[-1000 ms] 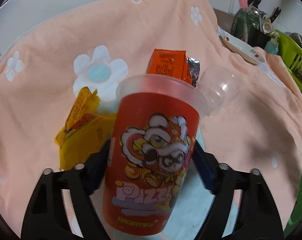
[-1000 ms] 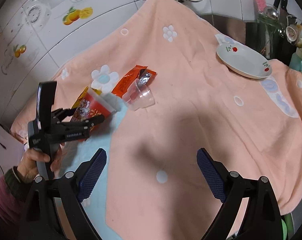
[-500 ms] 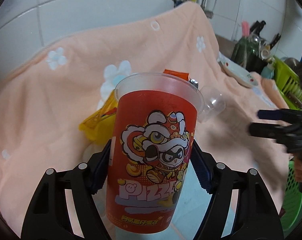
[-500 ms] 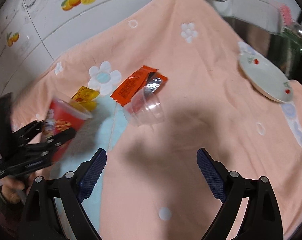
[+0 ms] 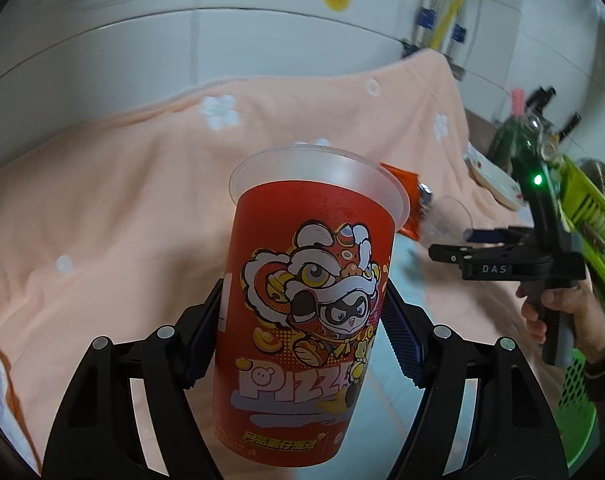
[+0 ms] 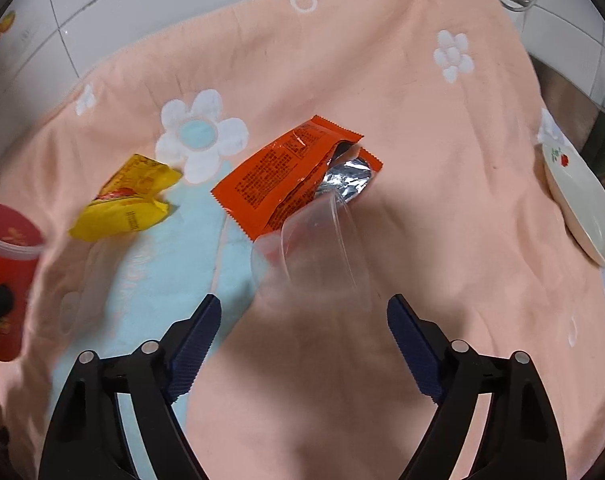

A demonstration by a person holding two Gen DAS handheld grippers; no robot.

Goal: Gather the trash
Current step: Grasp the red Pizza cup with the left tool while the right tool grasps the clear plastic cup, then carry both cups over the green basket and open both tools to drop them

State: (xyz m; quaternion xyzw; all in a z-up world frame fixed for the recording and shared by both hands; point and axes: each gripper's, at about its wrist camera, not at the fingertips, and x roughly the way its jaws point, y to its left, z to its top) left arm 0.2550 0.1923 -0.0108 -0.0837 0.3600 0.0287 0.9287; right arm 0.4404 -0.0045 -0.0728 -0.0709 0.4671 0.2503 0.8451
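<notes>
A red printed pizza cup stands upright between the pads of my left gripper, which is shut on it and holds it above the blanket. The same cup shows at the left edge of the right wrist view. A clear plastic cup lies on its side just ahead of my right gripper. Its jaws are closing and the pads do not touch the clear cup. Behind that cup lie an orange foil wrapper and a yellow wrapper. In the left wrist view the right gripper hovers by the clear cup.
A peach flowered blanket covers the counter, with white tiled wall behind. A white plate lies at the right. A green dish rack and a green basket stand at the far right. A hand grips the right gripper's handle.
My left gripper has lifted the red cup up and away from the wrappers. My right gripper has come down close to the clear cup, and its jaws have narrowed slightly.
</notes>
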